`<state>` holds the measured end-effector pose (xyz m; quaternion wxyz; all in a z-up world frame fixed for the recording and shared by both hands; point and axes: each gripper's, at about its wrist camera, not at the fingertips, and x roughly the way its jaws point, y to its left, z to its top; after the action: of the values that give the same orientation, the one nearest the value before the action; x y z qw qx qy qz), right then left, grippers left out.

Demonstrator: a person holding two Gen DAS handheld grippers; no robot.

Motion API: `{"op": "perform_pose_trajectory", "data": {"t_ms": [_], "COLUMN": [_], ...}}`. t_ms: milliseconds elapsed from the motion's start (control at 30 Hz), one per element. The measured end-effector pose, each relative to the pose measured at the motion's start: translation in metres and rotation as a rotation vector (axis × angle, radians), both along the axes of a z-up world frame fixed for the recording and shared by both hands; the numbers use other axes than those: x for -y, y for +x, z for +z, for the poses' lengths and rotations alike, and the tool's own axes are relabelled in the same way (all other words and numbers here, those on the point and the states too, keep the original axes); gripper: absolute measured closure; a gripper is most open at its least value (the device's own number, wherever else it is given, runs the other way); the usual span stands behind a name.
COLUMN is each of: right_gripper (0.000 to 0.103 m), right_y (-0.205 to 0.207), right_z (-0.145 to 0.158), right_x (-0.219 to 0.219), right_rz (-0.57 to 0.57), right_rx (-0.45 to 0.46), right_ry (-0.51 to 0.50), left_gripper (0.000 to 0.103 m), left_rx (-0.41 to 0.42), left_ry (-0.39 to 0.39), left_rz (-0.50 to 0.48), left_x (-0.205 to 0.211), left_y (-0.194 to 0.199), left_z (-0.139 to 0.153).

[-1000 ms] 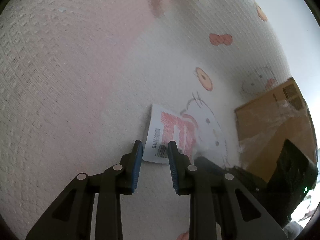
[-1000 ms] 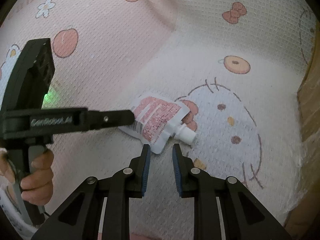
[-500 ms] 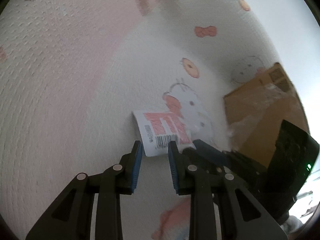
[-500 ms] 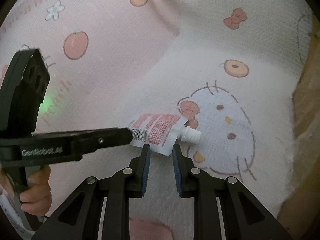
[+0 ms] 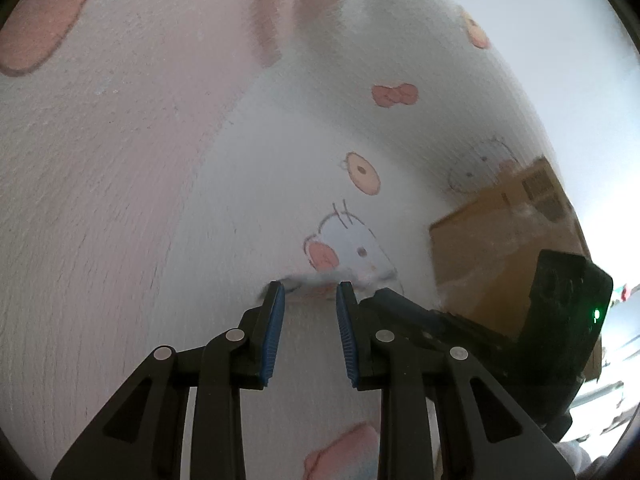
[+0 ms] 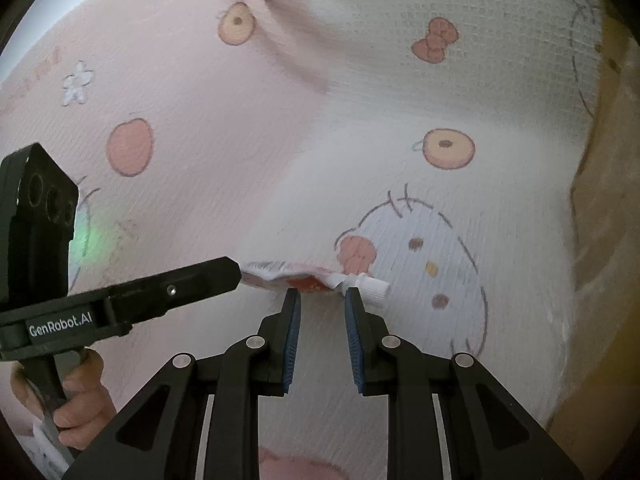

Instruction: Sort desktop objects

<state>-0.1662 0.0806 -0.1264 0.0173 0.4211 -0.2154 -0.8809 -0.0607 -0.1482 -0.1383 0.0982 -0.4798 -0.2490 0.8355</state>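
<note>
A flat white and red spouted pouch (image 6: 296,276) with a white cap (image 6: 374,286) lies on the patterned cloth, seen nearly edge-on. In the left wrist view only its blurred edge (image 5: 310,283) shows at my fingertips. My left gripper (image 5: 310,294) is open, its tips at the pouch's barcode end; its finger also shows in the right wrist view (image 6: 200,280). My right gripper (image 6: 322,296) is open, its tips just below the pouch near the spout. Whether either touches the pouch I cannot tell.
A pink and white cloth (image 6: 400,100) with cartoon prints covers the surface. A brown cardboard box (image 5: 500,248) wrapped in clear film stands to the right, also at the right edge in the right wrist view (image 6: 608,240). The other gripper's black body (image 5: 560,312) is close by.
Both grippers have come lower and closer to the pouch, which now looks edge-on at their tips. The jaws have stayed open.
</note>
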Motion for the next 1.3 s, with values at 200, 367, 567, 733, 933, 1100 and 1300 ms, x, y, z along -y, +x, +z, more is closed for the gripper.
{"op": "perform_pose_trajectory", "data": {"t_ms": [200,367,567,733,933,1100,1300], "right_gripper": [0.085,0.085,0.085,0.085,0.085,0.084,0.084], "right_y": [-0.017,-0.015,-0.016,-0.020,-0.026,-0.028,-0.028], "right_z": [-0.002,-0.002,-0.002,-0.003,-0.007,-0.011,-0.014], "right_x": [-0.002,-0.008,-0.014,-0.028,-0.032,-0.026,-0.019], "right_rz": [0.015,-0.004,-0.056,-0.100,-0.111,-0.088,-0.065], "right_rx": [0.008,-0.003,-0.002,-0.008,-0.008,0.023,0.036], "right_ry": [0.086,0.055,0.060,0.007,-0.024,0.004,0.056], "left_gripper": [0.075,0.075,0.065,0.065,0.065,0.065,0.065], "left_rx": [0.027,0.033,0.072,0.084,0.079,0.067,0.077], "left_ry": [-0.041,-0.046,0.013,0.005,-0.040,-0.069,-0.065], "left_rz": [0.031,0.045,0.073,0.073,0.025,0.007,0.008], "left_x": [0.006,0.009,0.017,0.015,0.005,0.002,-0.001], "left_y": [-0.024,-0.028,-0.037,-0.047,-0.055,-0.055,-0.058], "left_z": [-0.011,-0.018,-0.034,-0.040,-0.045,-0.045,-0.045]}}
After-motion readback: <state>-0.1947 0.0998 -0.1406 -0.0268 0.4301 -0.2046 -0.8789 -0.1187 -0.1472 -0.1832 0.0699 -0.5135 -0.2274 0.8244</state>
